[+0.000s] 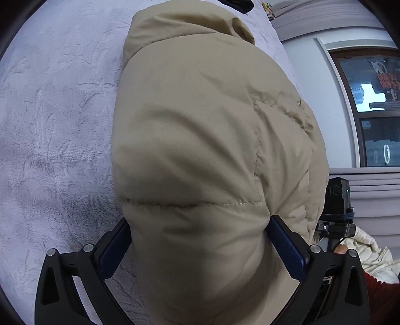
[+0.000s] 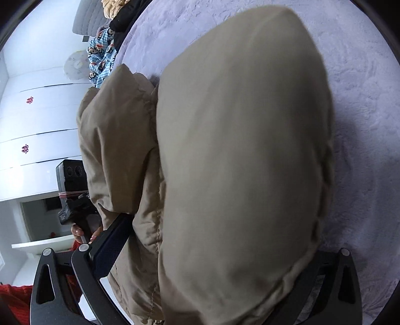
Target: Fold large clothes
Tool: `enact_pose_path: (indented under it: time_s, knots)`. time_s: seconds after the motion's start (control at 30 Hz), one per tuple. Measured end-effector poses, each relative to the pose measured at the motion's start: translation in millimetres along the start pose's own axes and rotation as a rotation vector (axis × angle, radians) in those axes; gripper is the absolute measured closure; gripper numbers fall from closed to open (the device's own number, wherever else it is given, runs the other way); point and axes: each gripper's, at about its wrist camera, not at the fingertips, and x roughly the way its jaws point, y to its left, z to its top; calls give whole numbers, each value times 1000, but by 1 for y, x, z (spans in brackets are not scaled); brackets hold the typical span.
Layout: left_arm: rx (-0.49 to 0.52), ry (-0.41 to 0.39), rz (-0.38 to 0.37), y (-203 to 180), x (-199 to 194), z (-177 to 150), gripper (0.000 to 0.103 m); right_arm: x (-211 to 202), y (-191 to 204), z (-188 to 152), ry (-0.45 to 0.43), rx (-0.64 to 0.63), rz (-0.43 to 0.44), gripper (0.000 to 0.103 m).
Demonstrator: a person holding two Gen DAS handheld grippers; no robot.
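Note:
A puffy beige jacket (image 1: 200,112) lies folded in a thick bundle on a lavender plush bed cover (image 1: 50,125). My left gripper (image 1: 200,220) stands wide open around its near end, and the padding bulges between the blue pads (image 1: 287,250) and touches them. In the right wrist view the jacket (image 2: 237,125) fills the middle over the bed cover (image 2: 362,125). My right gripper (image 2: 220,225) is also wide open. Its left finger (image 2: 110,245) sits beside the folded layers, and the jacket hides its right finger.
A window (image 1: 375,112) and a cream garment (image 1: 370,255) lie to the right of the bed. White drawers (image 2: 37,125) stand on the left. Blue patterned cloth (image 2: 102,65) and black cloth (image 2: 125,17) sit at the bed's far end. A hand (image 2: 80,232) holds the other gripper's handle.

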Motion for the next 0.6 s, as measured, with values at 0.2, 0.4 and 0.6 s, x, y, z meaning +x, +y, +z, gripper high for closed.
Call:
enact_pose_path:
  time_s: [0.2, 0.4, 0.6]
  knots:
    - [-30, -39, 77, -23, 5, -12, 3, 7, -7, 4, 21, 79, -2, 0]
    - [68, -123, 236, -71, 2, -24, 25, 3, 3, -4, 4, 105, -25, 30]
    - [118, -163, 278, -101, -7, -37, 29, -4, 26, -10, -30, 52, -8, 49]
